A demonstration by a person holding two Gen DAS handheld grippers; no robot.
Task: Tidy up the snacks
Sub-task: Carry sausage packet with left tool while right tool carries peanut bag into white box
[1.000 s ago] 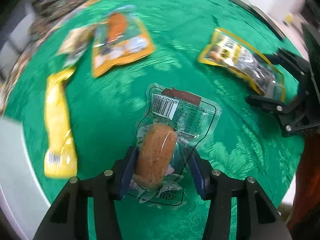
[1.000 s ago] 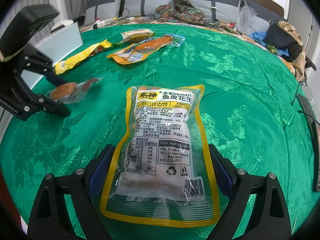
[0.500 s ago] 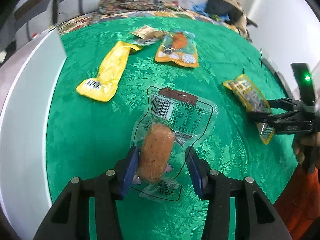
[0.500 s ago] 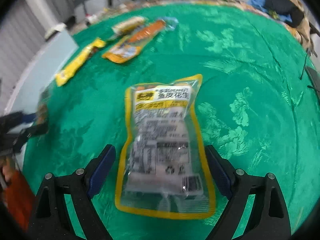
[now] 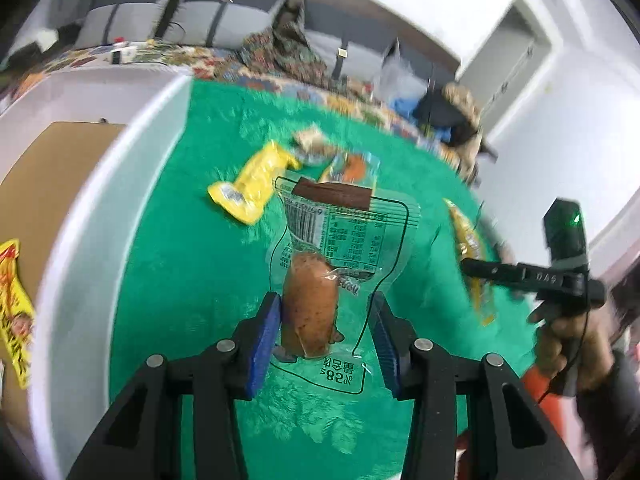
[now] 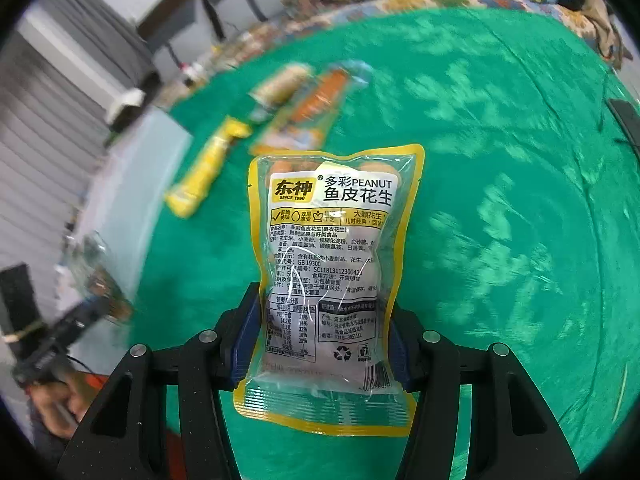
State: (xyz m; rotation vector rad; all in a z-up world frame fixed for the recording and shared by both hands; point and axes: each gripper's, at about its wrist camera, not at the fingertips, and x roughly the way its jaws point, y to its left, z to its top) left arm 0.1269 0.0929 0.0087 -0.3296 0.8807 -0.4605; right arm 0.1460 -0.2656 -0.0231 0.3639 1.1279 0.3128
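My left gripper is shut on a clear sausage packet and holds it up above the green tablecloth. My right gripper is shut on a yellow-edged peanut bag and holds it lifted. A yellow packet, an orange packet and a tan packet lie on the cloth beyond; they also show in the right wrist view: yellow, orange, tan. The right gripper with its bag shows at the right of the left wrist view.
A white box with a brown floor stands at the left of the table; a yellow snack bag lies inside. It shows as a blurred pale edge in the right wrist view. Sofas and clutter stand behind.
Both grippers have risen from the table with their packets. The right gripper closed on the peanut bag. The left gripper swung towards the white box.
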